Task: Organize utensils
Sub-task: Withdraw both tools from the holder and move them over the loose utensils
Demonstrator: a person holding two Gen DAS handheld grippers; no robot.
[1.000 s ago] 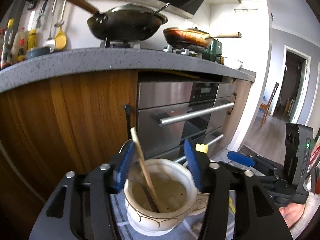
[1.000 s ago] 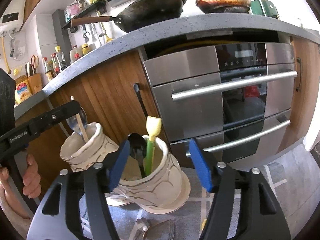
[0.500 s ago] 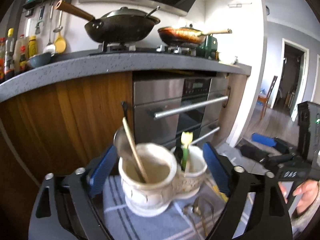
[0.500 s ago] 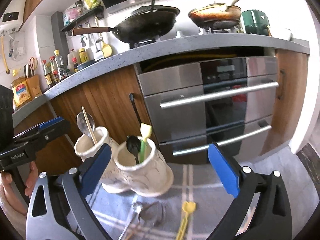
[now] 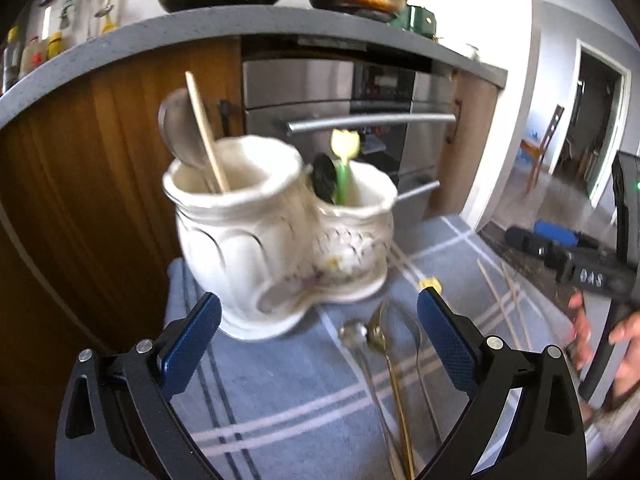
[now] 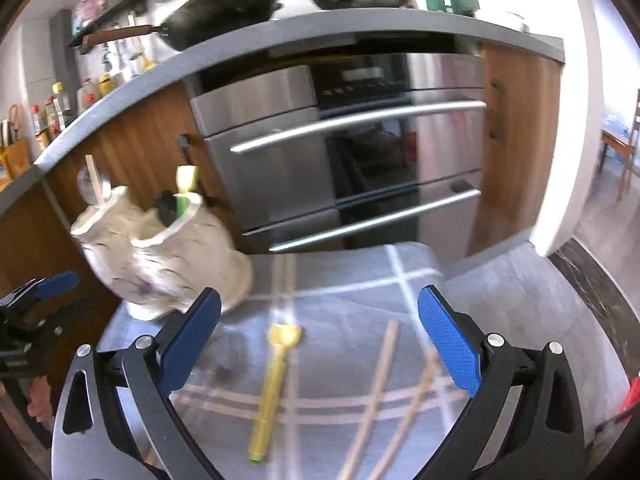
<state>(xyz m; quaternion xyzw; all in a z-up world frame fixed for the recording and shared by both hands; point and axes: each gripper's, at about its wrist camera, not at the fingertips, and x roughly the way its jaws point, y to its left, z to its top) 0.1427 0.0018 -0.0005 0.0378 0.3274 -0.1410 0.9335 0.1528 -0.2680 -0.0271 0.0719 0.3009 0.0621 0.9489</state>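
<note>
Right wrist view: right gripper (image 6: 318, 344), jaws spread and empty, hovers over the yellow plastic fork (image 6: 272, 384) on the striped blue cloth (image 6: 500, 292). I'd straddle its handle squarely before squeezing. Left gripper (image 5: 318, 340) gapes too, near the white ceramic double holder (image 5: 276, 236).

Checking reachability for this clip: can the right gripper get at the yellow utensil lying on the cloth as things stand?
Probably yes. The right gripper is open, its jaws framing the yellow utensil, with nothing lying over it.

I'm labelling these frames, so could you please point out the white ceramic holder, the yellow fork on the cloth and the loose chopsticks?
white ceramic holder (image 5: 240, 256): left wrist view, front wall of the nearer pot.
yellow fork (image 6: 274, 376): right wrist view, mid-handle.
loose chopsticks (image 6: 376, 388): right wrist view, shaft of the left stick.
</note>
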